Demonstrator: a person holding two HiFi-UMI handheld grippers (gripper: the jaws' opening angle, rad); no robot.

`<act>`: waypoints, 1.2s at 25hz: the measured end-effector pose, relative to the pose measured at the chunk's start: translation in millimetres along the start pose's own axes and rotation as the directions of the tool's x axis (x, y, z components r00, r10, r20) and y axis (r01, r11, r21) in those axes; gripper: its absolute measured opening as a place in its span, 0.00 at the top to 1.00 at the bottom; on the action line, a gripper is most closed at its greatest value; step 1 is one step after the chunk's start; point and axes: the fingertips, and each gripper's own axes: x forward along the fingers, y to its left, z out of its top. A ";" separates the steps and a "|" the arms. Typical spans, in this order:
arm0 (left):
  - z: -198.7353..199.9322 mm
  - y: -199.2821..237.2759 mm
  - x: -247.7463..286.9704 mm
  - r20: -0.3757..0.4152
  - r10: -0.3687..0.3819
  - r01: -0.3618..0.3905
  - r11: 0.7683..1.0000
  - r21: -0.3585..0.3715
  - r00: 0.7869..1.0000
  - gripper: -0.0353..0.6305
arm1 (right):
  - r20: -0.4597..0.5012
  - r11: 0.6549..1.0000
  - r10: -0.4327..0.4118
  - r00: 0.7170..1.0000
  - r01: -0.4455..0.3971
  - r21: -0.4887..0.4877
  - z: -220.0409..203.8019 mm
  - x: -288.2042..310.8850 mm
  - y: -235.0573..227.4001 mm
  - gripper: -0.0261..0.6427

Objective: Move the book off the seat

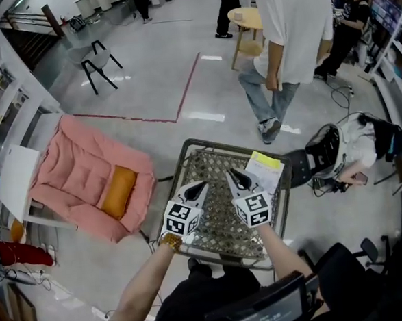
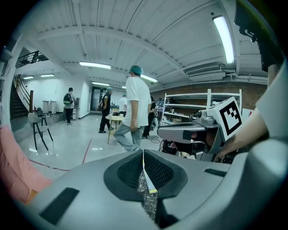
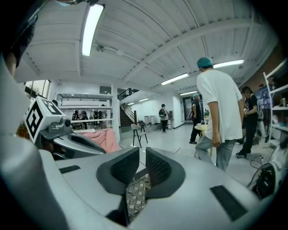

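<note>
The patterned seat (image 1: pixel 223 225) bears the book (image 1: pixel 265 169); left claw (image 1: pixel 201 186) closed, right claw (image 1: pixel 233 174) narrow.

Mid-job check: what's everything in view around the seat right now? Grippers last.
Patterned woven seat with metal frame: one, grey-beige, centre foreground.
White-and-yellow book: one, on the seat's far right corner.
Pink padded armchair: one, left of the seat.
Orange cushion: one, on the armchair.
Grey chair: one, far left.
Round wooden table: one, pale, far side.
Person in white shirt: one, beyond the seat.
Left gripper: one, grey, jaws together, above the seat.
Right gripper: one, grey, jaws slightly apart, empty, beside the book.
</note>
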 end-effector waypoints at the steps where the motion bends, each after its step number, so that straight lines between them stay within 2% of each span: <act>1: 2.2 0.2 -5.2 0.012 -0.002 0.002 1.000 0.007 1.000 0.93 | 0.012 1.000 0.003 1.000 -0.003 -0.010 6.5 -1.4 7.6 0.88; 8: 24.4 4.5 -43.4 0.130 -0.007 -0.001 0.998 0.060 0.992 0.93 | 0.077 0.998 0.030 0.997 -0.026 -0.058 44.5 -7.1 63.3 0.88; 13: 38.9 14.9 -61.7 0.197 0.017 -0.033 0.996 0.083 0.980 0.93 | 0.100 0.996 0.037 0.994 -0.029 -0.085 57.6 -5.5 91.6 0.88; 21: 52.0 25.4 -84.9 0.261 0.044 -0.073 0.992 0.104 0.964 0.93 | 0.129 0.991 0.027 0.991 -0.010 -0.136 71.8 -8.0 122.8 0.89; 30: 49.5 26.5 -98.4 0.285 0.049 -0.084 0.990 0.111 0.957 0.93 | 0.137 0.989 0.019 0.990 0.002 -0.149 69.1 -13.1 141.7 0.89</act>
